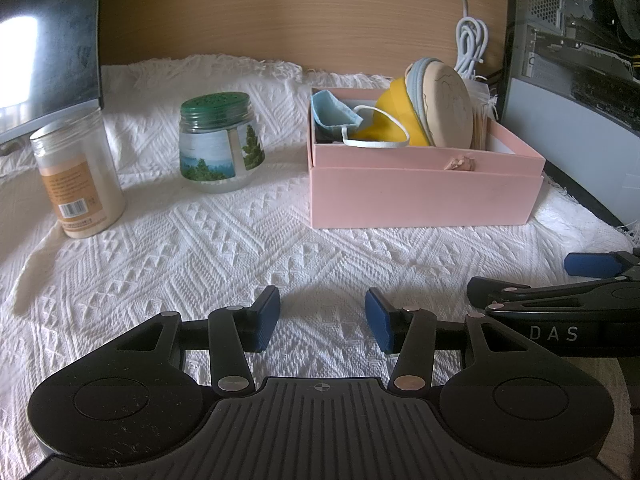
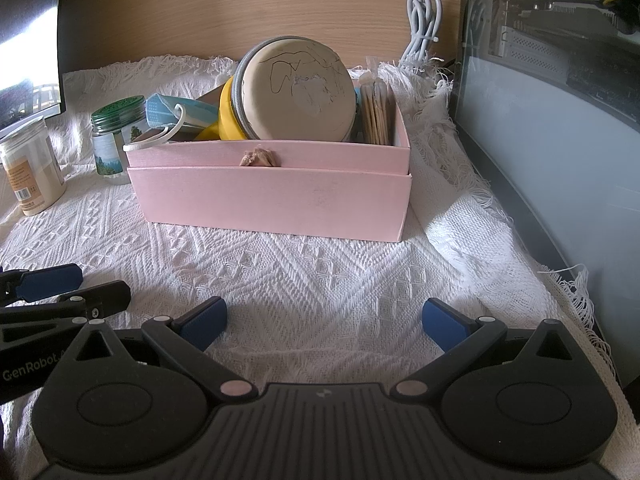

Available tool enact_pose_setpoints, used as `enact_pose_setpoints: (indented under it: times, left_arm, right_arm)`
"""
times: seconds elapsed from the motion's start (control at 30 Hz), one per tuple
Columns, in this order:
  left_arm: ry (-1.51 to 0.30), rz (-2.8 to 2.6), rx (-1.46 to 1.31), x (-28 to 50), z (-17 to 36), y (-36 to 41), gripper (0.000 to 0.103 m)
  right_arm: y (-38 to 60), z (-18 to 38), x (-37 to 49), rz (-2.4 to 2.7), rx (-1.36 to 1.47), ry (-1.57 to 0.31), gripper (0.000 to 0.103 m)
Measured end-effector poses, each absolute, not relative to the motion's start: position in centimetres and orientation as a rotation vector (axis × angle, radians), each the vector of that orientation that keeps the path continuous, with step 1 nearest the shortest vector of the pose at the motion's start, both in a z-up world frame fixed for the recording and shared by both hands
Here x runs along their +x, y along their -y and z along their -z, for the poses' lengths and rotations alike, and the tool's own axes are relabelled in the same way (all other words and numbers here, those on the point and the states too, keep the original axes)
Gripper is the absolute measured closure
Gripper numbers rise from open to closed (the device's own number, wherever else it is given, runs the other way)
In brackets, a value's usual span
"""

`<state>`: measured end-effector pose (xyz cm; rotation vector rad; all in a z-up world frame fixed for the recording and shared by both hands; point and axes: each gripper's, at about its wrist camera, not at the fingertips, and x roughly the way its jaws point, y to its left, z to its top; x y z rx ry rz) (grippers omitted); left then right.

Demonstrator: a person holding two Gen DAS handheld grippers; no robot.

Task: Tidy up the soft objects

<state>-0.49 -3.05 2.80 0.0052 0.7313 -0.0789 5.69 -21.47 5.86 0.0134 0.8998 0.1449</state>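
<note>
A pink box (image 1: 420,196) (image 2: 272,204) stands on the white cloth. In it lie a blue face mask (image 1: 334,114) (image 2: 176,114) with a white ear loop over the rim, a yellow soft object (image 1: 394,120) (image 2: 228,116), a round beige zip pouch (image 1: 446,108) (image 2: 298,90) standing on edge, and a bundle of wooden sticks (image 2: 376,114). My left gripper (image 1: 322,320) is open and empty, low over the cloth in front of the box. My right gripper (image 2: 324,322) is open wide and empty, beside the left one.
A green-lidded glass jar (image 1: 220,144) (image 2: 116,140) and a clear plastic jar with an orange label (image 1: 78,176) (image 2: 30,168) stand left of the box. A monitor (image 1: 44,40) is at the far left, a computer case (image 2: 560,100) at the right, a coiled white cable (image 1: 472,44) behind.
</note>
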Motion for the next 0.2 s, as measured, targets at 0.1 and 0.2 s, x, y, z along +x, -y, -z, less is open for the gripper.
enact_pose_setpoints:
  times: [0.1,0.2]
  left_arm:
    - [-0.731,0.078,0.007,-0.49,-2.79,3.04,0.05]
    - [-0.731,0.077,0.006,-0.51,-2.79,3.06,0.05]
  right_arm:
    - [21.48,-5.87,5.7,-0.145,0.013,-0.9,0.0]
    - [21.48,-5.87,5.7,-0.145,0.013,-0.9,0.0]
